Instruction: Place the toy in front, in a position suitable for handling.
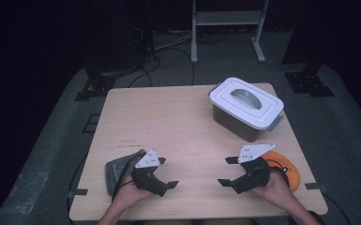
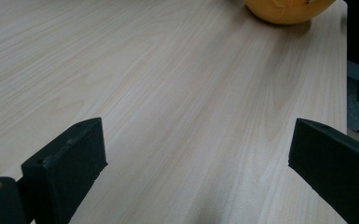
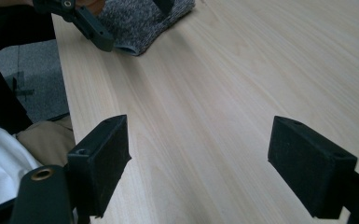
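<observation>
My left tool and right tool are hovering low over the near edge of the worktop, both with jaws spread wide and gripping nothing. I am holding the left one just beside the grey knitted cloth at the near left, and the right one just in front of the orange object. A lidded grey box is sitting at the far right, well apart from both.

Wooden table bearing lidded box, grey cloth, orange object.
</observation>
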{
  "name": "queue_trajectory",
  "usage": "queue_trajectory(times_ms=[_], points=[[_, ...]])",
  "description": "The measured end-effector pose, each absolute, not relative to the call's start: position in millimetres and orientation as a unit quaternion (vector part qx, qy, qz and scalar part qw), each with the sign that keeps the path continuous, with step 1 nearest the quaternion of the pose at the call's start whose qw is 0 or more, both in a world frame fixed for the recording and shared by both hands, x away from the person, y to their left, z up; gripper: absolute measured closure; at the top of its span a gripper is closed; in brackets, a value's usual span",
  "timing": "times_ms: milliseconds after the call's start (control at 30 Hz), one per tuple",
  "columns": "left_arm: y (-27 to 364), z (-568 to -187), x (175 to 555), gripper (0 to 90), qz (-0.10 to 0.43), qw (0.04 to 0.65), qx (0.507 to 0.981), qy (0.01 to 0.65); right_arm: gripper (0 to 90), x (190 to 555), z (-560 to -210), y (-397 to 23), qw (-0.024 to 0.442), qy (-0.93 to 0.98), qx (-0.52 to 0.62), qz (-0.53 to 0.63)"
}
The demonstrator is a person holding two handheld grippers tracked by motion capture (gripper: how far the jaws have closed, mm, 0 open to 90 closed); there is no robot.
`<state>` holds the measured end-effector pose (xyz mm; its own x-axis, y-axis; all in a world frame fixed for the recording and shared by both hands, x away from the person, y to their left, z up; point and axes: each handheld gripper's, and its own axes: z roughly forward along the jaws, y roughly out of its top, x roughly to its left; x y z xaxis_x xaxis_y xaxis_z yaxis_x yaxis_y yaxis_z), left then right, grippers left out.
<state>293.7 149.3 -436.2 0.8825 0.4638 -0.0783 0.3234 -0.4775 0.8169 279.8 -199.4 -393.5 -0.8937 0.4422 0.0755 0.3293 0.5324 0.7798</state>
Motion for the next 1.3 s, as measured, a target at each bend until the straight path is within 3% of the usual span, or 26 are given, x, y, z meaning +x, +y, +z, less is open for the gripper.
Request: queue_trajectory(times_ms=[1300], points=[[150, -435, 293, 3.3, 0.079, 0.462, 0.851, 0.236, 19.5, 279, -370, -285, 0.135, 0.842, 0.286, 0.437]])
